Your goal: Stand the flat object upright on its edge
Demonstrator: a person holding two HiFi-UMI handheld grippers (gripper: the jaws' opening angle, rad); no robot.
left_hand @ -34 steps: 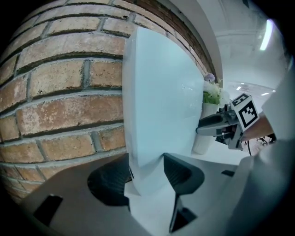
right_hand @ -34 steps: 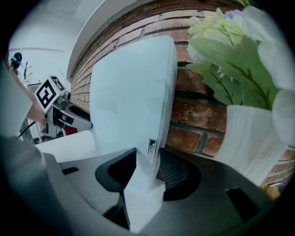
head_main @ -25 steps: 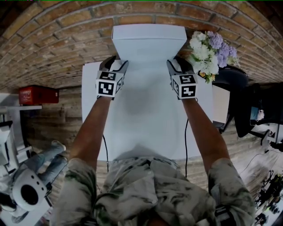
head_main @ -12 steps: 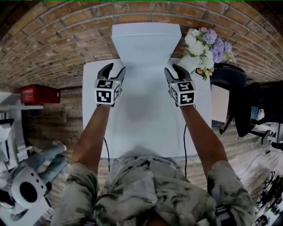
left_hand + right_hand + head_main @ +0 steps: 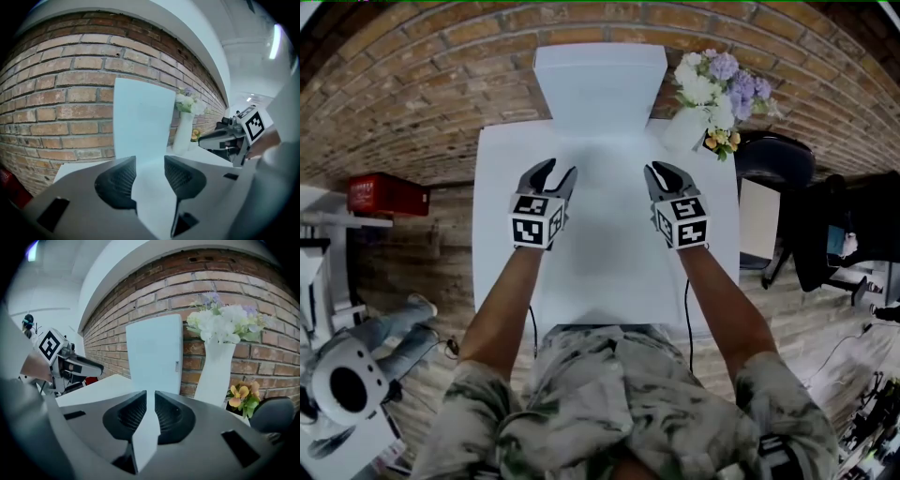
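The flat white board [image 5: 600,82] stands upright on its edge at the far end of the white table [image 5: 609,253], against the brick wall. It shows ahead of both grippers, board [image 5: 143,117] and board [image 5: 154,352], untouched. My left gripper [image 5: 559,167] hovers over the table short of the board, its jaws wide, closing slightly, with nothing between them [image 5: 150,161]. My right gripper [image 5: 664,169] is level with it on the right. Its jaws are closing to a narrow gap, and nothing is between them [image 5: 150,397].
A white vase of flowers [image 5: 701,94] stands at the table's far right corner, close beside the board, vase [image 5: 215,366]. A dark chair [image 5: 773,164] sits right of the table. A red box [image 5: 384,195] lies on the floor at left.
Both grippers have drawn back from the board's sides toward me, leaving it standing alone. The right jaws have narrowed.
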